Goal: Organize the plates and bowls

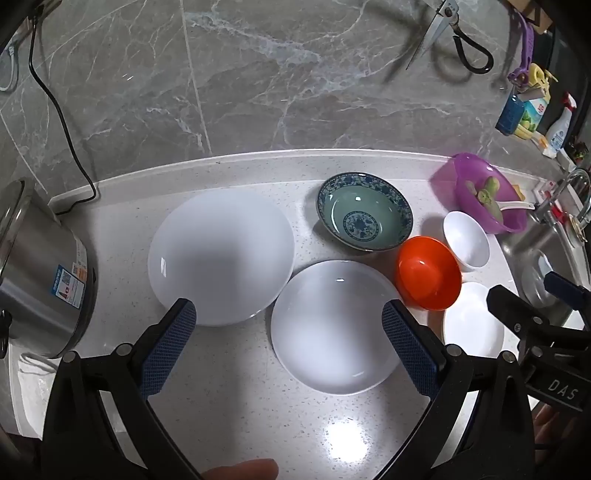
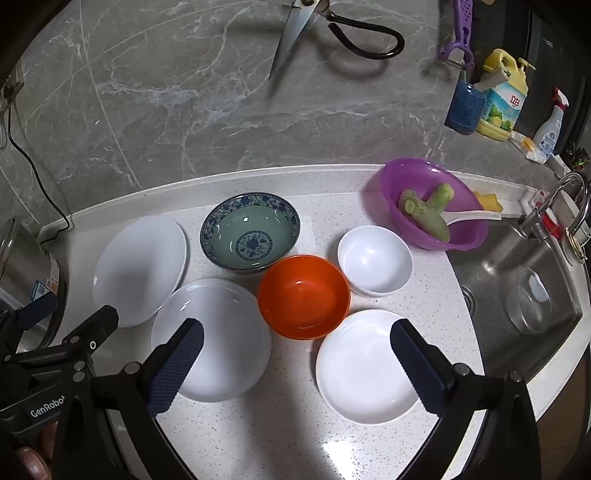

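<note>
On the white counter lie a large white plate [image 1: 221, 254] [image 2: 140, 269], a second white plate [image 1: 336, 328] [image 2: 212, 339], a small white plate [image 1: 474, 319] [image 2: 364, 365], a blue-patterned green bowl [image 1: 364, 210] [image 2: 250, 236], an orange bowl [image 1: 428, 271] [image 2: 303, 295] and a small white bowl [image 1: 467, 240] [image 2: 375, 260]. My left gripper [image 1: 290, 314] is open and empty above the two larger plates; it also shows in the right wrist view [image 2: 70, 317]. My right gripper [image 2: 297, 332] is open and empty above the orange bowl and small plate; it also shows in the left wrist view [image 1: 532, 291].
A purple bowl [image 2: 432, 203] with vegetable scraps and a spoon sits by the steel sink [image 2: 517, 280] at right. A steel pot [image 1: 40, 273] stands at left. Scissors [image 2: 325, 29] hang on the marble wall; bottles [image 2: 502, 96] stand at back right.
</note>
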`<control>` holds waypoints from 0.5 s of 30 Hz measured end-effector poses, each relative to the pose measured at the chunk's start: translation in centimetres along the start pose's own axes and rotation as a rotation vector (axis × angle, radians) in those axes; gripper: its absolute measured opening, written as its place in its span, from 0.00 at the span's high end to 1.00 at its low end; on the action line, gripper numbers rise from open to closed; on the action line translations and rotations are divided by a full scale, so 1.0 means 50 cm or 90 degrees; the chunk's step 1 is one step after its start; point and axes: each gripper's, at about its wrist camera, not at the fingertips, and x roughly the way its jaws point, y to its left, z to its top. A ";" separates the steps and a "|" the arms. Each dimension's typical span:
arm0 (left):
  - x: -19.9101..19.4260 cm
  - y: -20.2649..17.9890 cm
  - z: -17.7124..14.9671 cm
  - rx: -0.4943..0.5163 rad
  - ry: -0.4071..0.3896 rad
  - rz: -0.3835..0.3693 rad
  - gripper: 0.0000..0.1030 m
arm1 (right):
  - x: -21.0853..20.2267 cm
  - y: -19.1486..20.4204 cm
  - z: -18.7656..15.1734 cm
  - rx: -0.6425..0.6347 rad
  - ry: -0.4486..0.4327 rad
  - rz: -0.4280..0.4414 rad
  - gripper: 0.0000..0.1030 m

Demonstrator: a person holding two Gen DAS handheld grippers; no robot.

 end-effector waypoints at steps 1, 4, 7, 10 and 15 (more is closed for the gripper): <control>-0.001 -0.001 0.001 0.001 -0.001 -0.001 0.01 | 0.000 0.000 0.000 0.000 0.000 0.001 0.00; 0.000 0.004 0.000 -0.009 0.000 -0.006 0.01 | 0.001 -0.001 0.000 0.000 0.002 0.002 0.00; 0.000 0.003 -0.001 -0.010 0.001 -0.007 0.01 | 0.001 -0.002 -0.001 -0.001 0.003 0.003 0.00; 0.005 -0.003 -0.001 -0.006 0.003 -0.006 0.01 | 0.001 -0.004 -0.001 0.001 0.002 0.000 0.00; 0.004 -0.007 -0.005 -0.004 0.002 -0.006 0.01 | 0.004 -0.003 -0.001 0.002 0.001 0.000 0.00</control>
